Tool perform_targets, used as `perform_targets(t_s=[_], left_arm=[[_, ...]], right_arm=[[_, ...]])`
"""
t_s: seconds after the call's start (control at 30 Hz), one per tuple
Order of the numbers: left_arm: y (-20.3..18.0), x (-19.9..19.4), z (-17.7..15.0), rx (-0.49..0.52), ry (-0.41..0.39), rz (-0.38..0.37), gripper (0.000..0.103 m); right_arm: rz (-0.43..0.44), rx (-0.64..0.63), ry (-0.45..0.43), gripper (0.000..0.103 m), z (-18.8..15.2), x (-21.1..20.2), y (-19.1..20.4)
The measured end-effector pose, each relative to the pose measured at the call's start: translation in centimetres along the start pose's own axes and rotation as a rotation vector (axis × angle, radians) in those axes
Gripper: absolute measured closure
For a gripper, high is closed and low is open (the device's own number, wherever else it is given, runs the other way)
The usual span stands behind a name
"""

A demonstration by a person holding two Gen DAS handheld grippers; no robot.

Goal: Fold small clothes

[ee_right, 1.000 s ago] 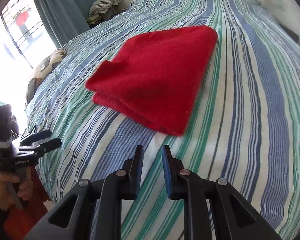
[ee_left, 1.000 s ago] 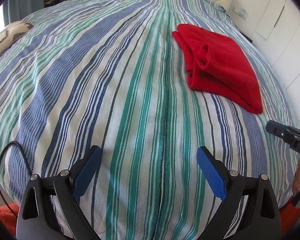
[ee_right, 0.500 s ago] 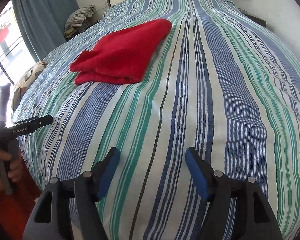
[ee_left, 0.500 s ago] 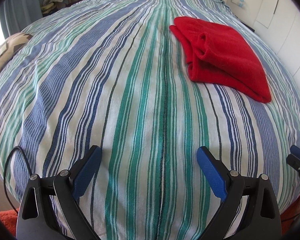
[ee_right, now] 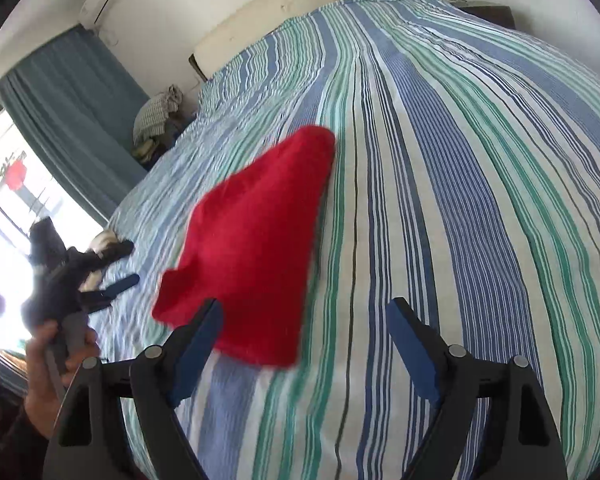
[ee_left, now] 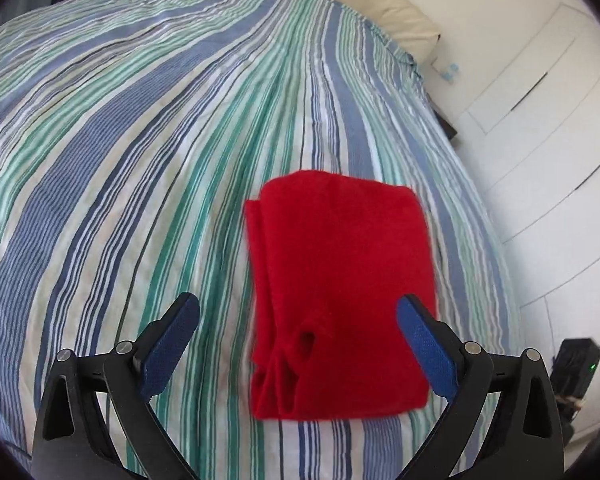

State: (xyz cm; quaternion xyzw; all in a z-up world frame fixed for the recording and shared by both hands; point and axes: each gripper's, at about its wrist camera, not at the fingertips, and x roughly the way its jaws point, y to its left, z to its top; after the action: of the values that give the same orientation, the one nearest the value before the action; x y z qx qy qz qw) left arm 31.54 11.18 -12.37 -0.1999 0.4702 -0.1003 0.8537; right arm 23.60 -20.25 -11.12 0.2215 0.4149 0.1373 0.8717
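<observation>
**Red garment lying folded on the striped bed, both tools standing wide**

Red garment is lying folded into a thick rectangle on the striped bedspread, flat and touched by nothing. In the left wrist view it is sitting straight ahead of the left tool, its near end showing between the two blue pads; the pads are standing wide apart and are not pressing on the cloth, so the tool is gripping nothing. A layered fold edge is running down the garment's left side, with a small gap in the cloth near the near end.

In the right wrist view the garment is lying ahead and to the left of the right tool, its near corner showing just behind the left pad. That tool's jaws are opening, and only bedspread is showing between them. Further left, a hand is holding the left tool, blurred, beside the bed's edge.

Beyond the bed, a pale headboard, a blue curtain and a heap of clothes are standing along the wall.
</observation>
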Motion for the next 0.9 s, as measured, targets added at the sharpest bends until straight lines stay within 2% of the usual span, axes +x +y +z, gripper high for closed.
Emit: perform_targets(t_s=[0.13, 0.2, 0.27, 0.3, 0.33, 0.37, 0.4, 0.43, 0.5, 0.6, 0.73, 0.8, 0.87, 0.9], left_arm=[[1.2, 4.6, -0.3, 0.058, 0.087, 0.150, 0.005], [1.9, 5.1, -1.1, 0.048, 0.094, 0.139, 0.005], [1.6, 5.0, -1.5, 0.048, 0.081, 0.089, 0.005], [1.3, 5.3, -1.6, 0.056, 0.096, 0.047, 0.012], [0.8, 5.8, -1.7, 0.072, 0.116, 0.025, 0.045], [0.5, 6.4, -1.9, 0.083, 0.149, -0.014, 0.068], [0.2, 6.7, -1.9, 0.082, 0.166, -0.018, 0.077], [0.0, 6.5, -1.7, 0.083, 0.147, -0.009, 0.081], [-0.8, 5.1, -1.2, 0.083, 0.115, -0.009, 0.083], [-2.8, 1.1, 0.2, 0.124, 0.013, -0.030, 0.083], [-5.7, -3.7, 2.7, 0.172, -0.086, -0.069, 0.082], [-6.5, -4.2, 3.4, 0.177, -0.082, -0.077, 0.080], [-6.5, -2.3, 3.2, 0.154, -0.023, -0.050, 0.067], [-5.9, -0.5, 2.8, 0.135, 0.017, -0.018, 0.056]], right_arm=[[0.093, 0.090, 0.038, 0.015, 4.8, 5.8, -1.1], [0.163, 0.152, 0.093, 0.015, 5.0, 9.5, -1.6], [0.207, 0.175, 0.153, 0.015, 4.1, 13.0, -1.3], [0.200, 0.138, 0.163, 0.016, 3.5, 14.2, -0.5], [0.177, 0.064, 0.152, 0.028, 3.0, 14.7, 0.9], [0.152, -0.014, 0.159, 0.043, 2.6, 15.2, 2.4], [0.100, -0.075, 0.179, 0.061, 2.5, 15.6, 3.8], [0.045, -0.121, 0.167, 0.066, 2.6, 15.4, 5.0], [-0.003, -0.217, 0.122, 0.070, 3.3, 13.9, 7.4], [0.022, -0.302, 0.037, 0.071, 5.2, 10.7, 10.4], [0.094, -0.309, -0.056, 0.071, 9.1, 6.8, 12.8], [0.115, -0.277, -0.061, 0.071, 10.7, 6.1, 12.7], [0.121, -0.206, -0.005, 0.063, 11.6, 7.0, 11.0], [0.107, -0.164, 0.056, 0.050, 11.4, 8.1, 9.5]])
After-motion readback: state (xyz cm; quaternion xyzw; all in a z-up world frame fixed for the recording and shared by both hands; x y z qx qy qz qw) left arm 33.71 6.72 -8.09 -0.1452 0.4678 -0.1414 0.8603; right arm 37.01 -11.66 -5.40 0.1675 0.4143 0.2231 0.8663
